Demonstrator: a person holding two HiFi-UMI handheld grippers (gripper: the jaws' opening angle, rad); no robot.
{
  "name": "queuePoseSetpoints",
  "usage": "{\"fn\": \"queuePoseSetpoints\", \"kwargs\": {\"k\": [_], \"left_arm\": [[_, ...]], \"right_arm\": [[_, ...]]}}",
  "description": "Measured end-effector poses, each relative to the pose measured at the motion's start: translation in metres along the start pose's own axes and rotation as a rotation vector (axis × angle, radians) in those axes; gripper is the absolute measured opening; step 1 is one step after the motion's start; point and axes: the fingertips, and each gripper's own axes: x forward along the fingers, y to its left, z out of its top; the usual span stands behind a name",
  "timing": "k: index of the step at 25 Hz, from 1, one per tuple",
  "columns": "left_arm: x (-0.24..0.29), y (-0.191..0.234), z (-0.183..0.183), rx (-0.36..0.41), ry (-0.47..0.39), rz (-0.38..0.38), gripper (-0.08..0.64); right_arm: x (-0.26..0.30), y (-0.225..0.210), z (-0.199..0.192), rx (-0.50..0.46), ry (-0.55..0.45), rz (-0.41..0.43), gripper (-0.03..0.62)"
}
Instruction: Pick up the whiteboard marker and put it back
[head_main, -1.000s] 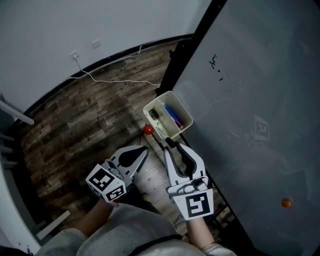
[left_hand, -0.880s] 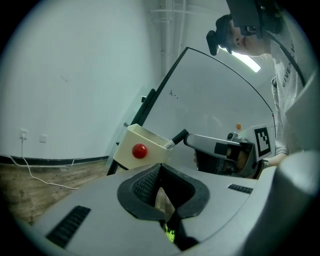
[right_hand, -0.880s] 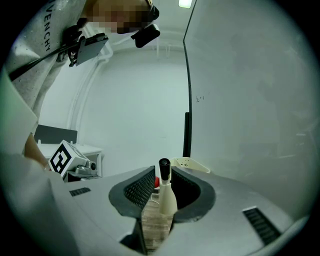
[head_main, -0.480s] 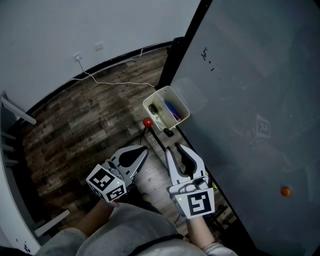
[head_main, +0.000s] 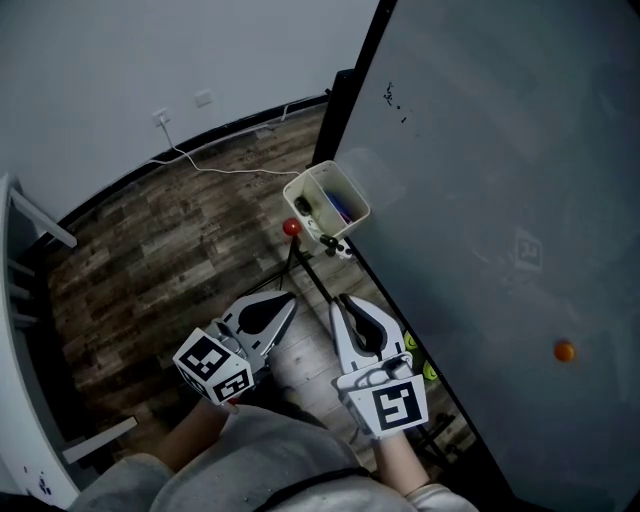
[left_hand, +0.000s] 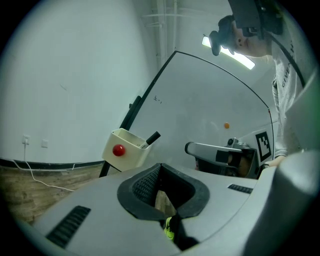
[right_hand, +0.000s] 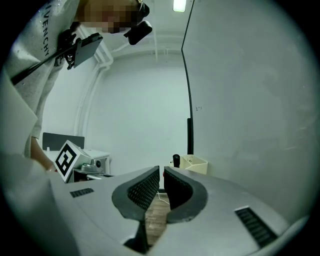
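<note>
Upper centre of the head view, the marker (left_hand: 152, 137) seems to stand in the cup (head_main: 350, 187), well apart from both claws. Left claw (head_main: 290, 300) and right claw (head_main: 344, 300) are pinched nearly together and empty. Reaching in like that could knock the marker or cup rather than grip it.

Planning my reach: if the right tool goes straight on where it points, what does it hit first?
Probably the cream holder on the whiteboard, near its black marker; depth is unclear.
</note>
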Motion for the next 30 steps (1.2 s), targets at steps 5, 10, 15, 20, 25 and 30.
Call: {"fn": "queuePoseSetpoints", "kwargs": {"k": [5,10,15,20,25,30], "left_arm": [[-0.012,-0.024,-0.002,0.006,-0.017,0.011,0.015],[-0.028,-0.046,-0.007,0.01,-0.037,0.037,0.015],[-0.044,-0.067,-0.013,0.006,-0.052,0.066,0.015],[-0.055,-0.089,-0.021,0.007,-0.066,0.084,0.015],[-0.065,-0.102,-0.028,0.004,-0.067,0.111,0.015],[-0.079,-0.104,-0.029,-0.007,-0.06,0.122,0.015]], "right_arm": [[-0.023,0.017,-0.002,0.017,0.01,0.057,0.028],[-0.047,0.035,0.001,0.067,0.02,0.125,0.025],[-0.072,0.048,-0.005,0.051,0.025,0.153,0.023],[-0.096,0.065,-0.011,0.058,0.046,0.213,0.023],[-0.109,0.073,-0.023,0.068,0.057,0.245,0.023],[-0.114,0.083,-0.018,0.068,0.041,0.25,0.021]]}}
